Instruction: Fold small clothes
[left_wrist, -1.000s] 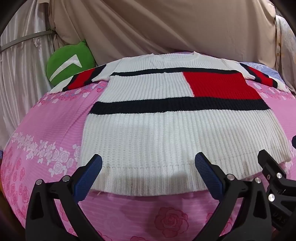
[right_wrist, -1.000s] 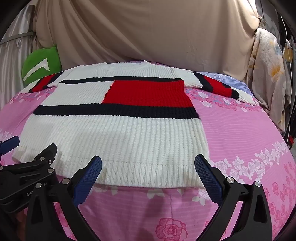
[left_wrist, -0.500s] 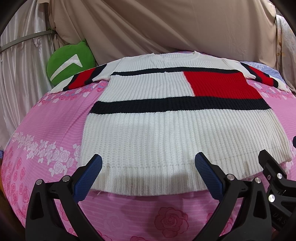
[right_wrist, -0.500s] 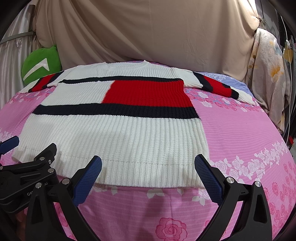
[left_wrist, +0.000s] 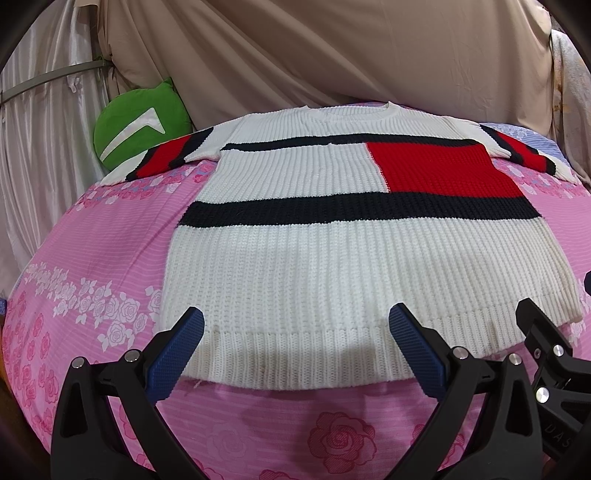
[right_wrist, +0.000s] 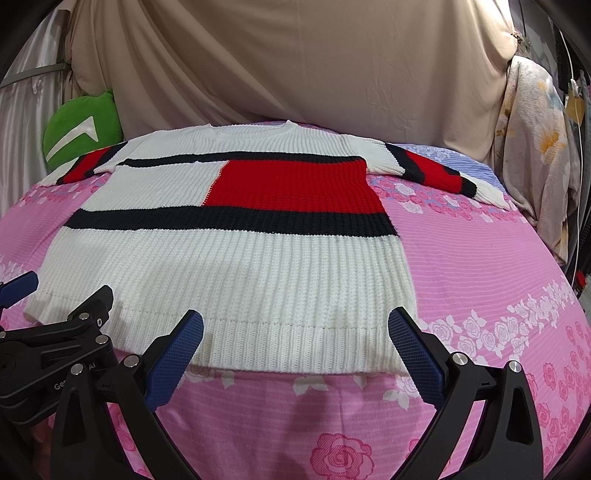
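- Nothing has shifted noticeably since the earlier frames; both grippers hover in the same spots at the near edge of the bed.
- Left gripper (left_wrist: 295, 350) is level, jaws spread wide and holding nothing, its blue pads (left_wrist: 177, 356) framing the sweater's ribbed hem.
- Right gripper (right_wrist: 295, 350) sits just beside it, equally wide open and empty, over the hem's right portion.
- White knit sweater (left_wrist: 332, 266), with navy stripes and a red block, lies flat and face up on the pink floral bedsheet (left_wrist: 92, 258), sleeves spread outward.
- Green cushion (left_wrist: 136, 122) rests at the far left against beige curtains (left_wrist: 332, 51).
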